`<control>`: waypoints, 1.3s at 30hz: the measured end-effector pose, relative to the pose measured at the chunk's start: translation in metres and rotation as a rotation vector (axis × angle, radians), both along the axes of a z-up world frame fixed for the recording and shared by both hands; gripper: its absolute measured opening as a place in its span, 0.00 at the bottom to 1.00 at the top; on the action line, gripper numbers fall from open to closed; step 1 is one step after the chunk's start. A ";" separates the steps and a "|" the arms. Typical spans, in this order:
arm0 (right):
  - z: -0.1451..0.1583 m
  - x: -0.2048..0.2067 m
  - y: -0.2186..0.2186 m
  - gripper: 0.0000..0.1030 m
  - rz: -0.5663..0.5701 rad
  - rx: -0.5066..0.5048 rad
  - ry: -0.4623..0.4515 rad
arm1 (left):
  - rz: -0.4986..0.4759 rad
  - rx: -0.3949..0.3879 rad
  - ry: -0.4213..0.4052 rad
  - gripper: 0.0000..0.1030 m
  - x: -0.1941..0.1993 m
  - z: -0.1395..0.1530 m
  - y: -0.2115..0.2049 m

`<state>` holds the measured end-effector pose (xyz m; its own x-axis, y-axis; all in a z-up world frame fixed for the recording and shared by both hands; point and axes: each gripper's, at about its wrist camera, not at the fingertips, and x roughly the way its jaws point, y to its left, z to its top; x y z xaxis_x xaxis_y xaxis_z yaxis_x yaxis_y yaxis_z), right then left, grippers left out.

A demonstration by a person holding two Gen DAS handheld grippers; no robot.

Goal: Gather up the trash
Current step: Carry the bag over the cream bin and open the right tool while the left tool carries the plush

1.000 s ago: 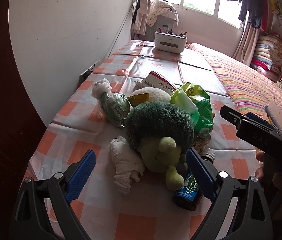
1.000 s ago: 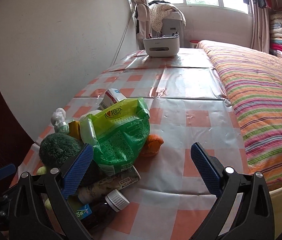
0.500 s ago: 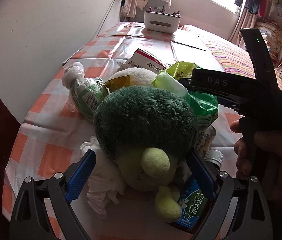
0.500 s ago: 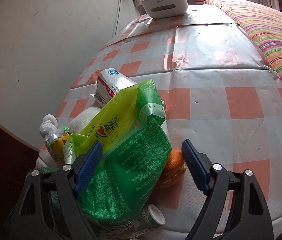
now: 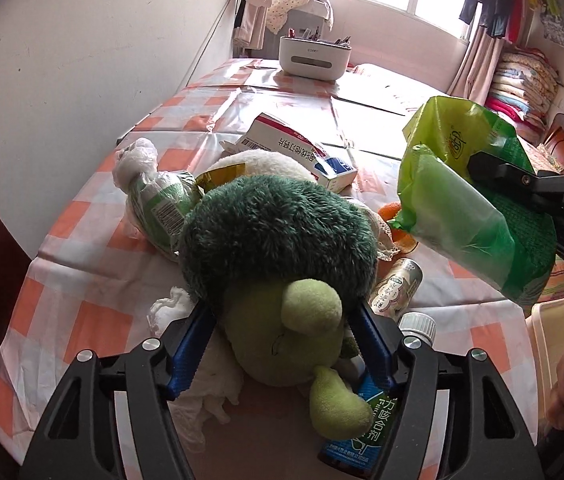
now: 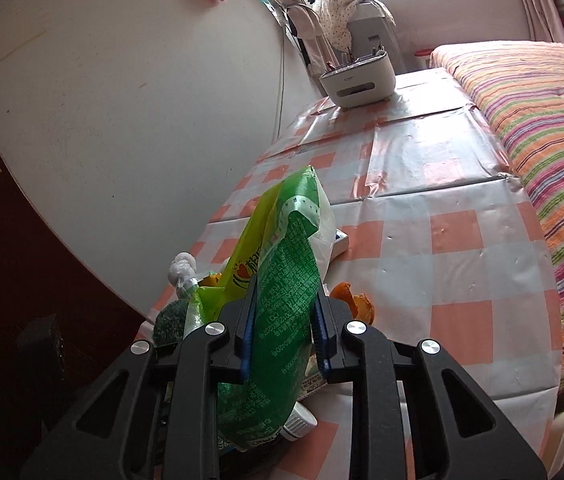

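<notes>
While the left tongs (image 5: 282, 344) clasp the plush toy (image 5: 278, 248), the right tongs (image 6: 283, 320) pinch the green bag (image 6: 282, 300).

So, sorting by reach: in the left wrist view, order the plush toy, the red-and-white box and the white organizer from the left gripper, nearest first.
1. Plush toy, between the left gripper's fingers.
2. Red-and-white box, mid-table behind the toy.
3. White organizer, far end by the window.
</notes>
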<state>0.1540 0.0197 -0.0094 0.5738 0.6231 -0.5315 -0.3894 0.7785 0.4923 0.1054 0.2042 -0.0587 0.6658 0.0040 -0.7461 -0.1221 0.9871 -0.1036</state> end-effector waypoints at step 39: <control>-0.014 -0.157 -0.197 0.22 -0.615 -0.113 -0.293 | -0.262 -0.020 -0.174 0.58 -0.073 0.070 -0.152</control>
